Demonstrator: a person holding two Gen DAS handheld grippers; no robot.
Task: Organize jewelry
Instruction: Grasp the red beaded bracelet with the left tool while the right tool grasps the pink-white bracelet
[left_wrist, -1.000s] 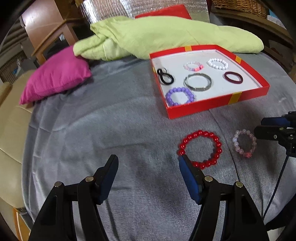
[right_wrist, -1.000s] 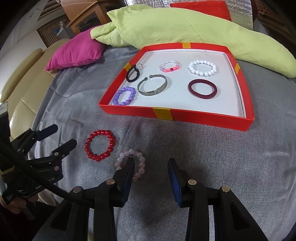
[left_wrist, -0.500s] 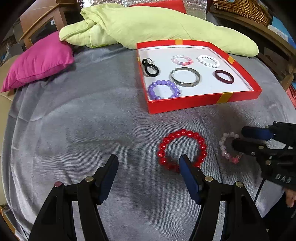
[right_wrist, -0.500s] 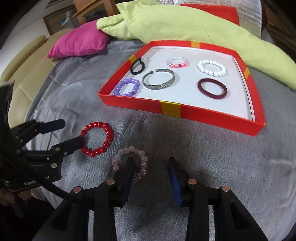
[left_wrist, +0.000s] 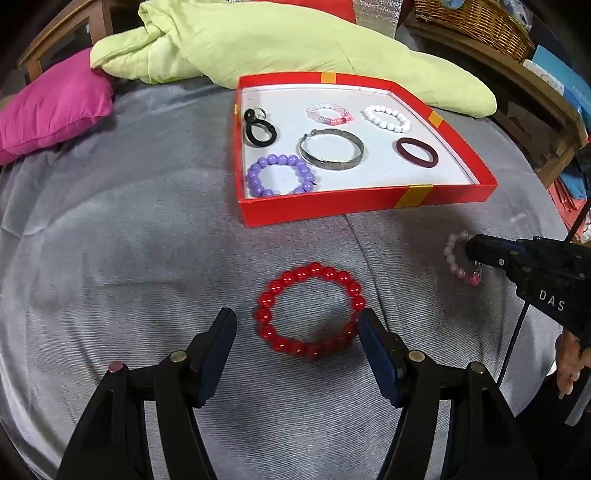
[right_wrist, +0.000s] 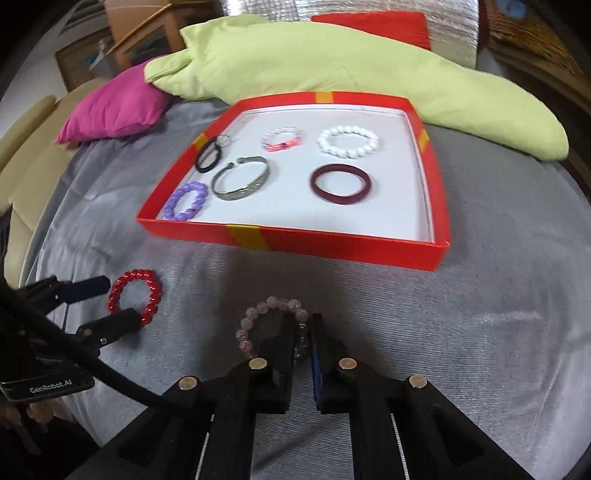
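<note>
A red bead bracelet (left_wrist: 311, 310) lies on the grey cloth, between the fingers of my open left gripper (left_wrist: 297, 330); it also shows in the right wrist view (right_wrist: 135, 295). My right gripper (right_wrist: 303, 328) is shut on the right side of a pale pink bead bracelet (right_wrist: 258, 317), which still rests on the cloth. That bracelet shows in the left wrist view (left_wrist: 456, 258), partly hidden by the right gripper (left_wrist: 476, 249). A red tray (left_wrist: 369, 203) beyond holds several bracelets.
The tray (right_wrist: 295, 240) holds a purple bead bracelet (left_wrist: 280, 175), a silver bangle (left_wrist: 331, 149), a maroon ring (left_wrist: 417, 153), white beads (left_wrist: 386, 118) and a black loop (left_wrist: 258, 129). A green blanket (left_wrist: 295, 44) and a pink pillow (left_wrist: 51, 107) lie behind.
Both grippers moved forward and down. The left fingers now straddle the red bracelet. The right gripper closed on the pale pink bracelet.
</note>
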